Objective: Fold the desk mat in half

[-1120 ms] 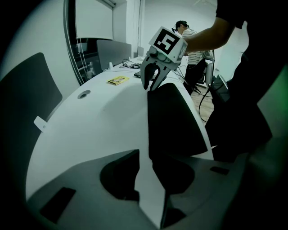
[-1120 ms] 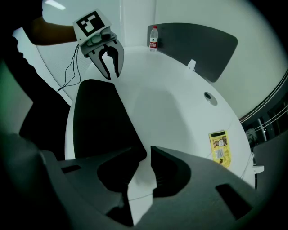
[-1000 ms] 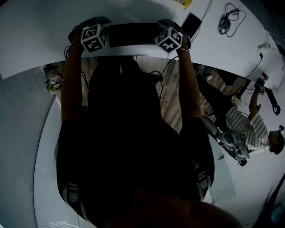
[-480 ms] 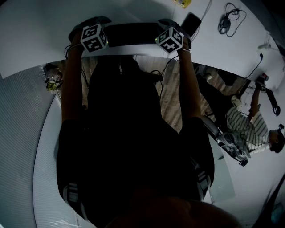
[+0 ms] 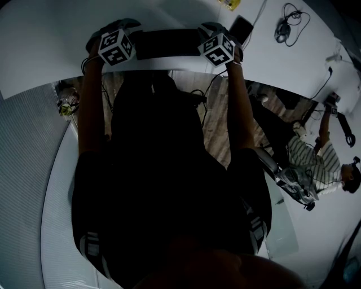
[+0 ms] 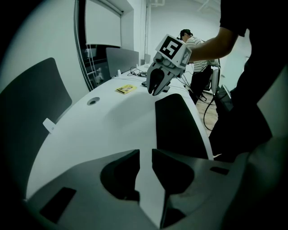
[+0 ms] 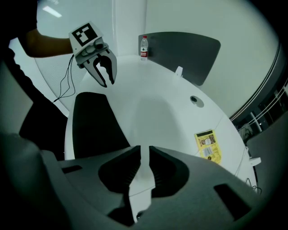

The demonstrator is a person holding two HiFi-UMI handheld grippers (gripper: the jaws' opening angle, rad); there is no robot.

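The black desk mat [image 5: 166, 43] lies flat along the near edge of the white desk [image 5: 169, 14]; it also shows as a dark strip in the left gripper view [image 6: 177, 126] and the right gripper view [image 7: 96, 121]. My left gripper [image 5: 113, 27] hovers over the mat's left end, its jaws [image 6: 145, 155] parted with only bare desk between them. My right gripper [image 5: 213, 28] hovers over the mat's right end; its jaws [image 7: 145, 152] are closing, a narrow gap left and nothing in it. Each gripper sees the other held above the desk: the right gripper [image 6: 154, 90], the left gripper [image 7: 105, 81].
A yellow leaflet [image 7: 208, 144] lies further out on the desk, near a round cable hole [image 7: 194, 99]. A water bottle [image 7: 144, 47] stands by a dark partition panel [image 7: 184, 49]. A black phone [image 5: 242, 28] and cables [image 5: 287, 25] lie at the right. Another person [image 5: 318, 163] sits at the right.
Both marker cubes have shifted and tilted slightly over the mat's ends. The mat has not moved.
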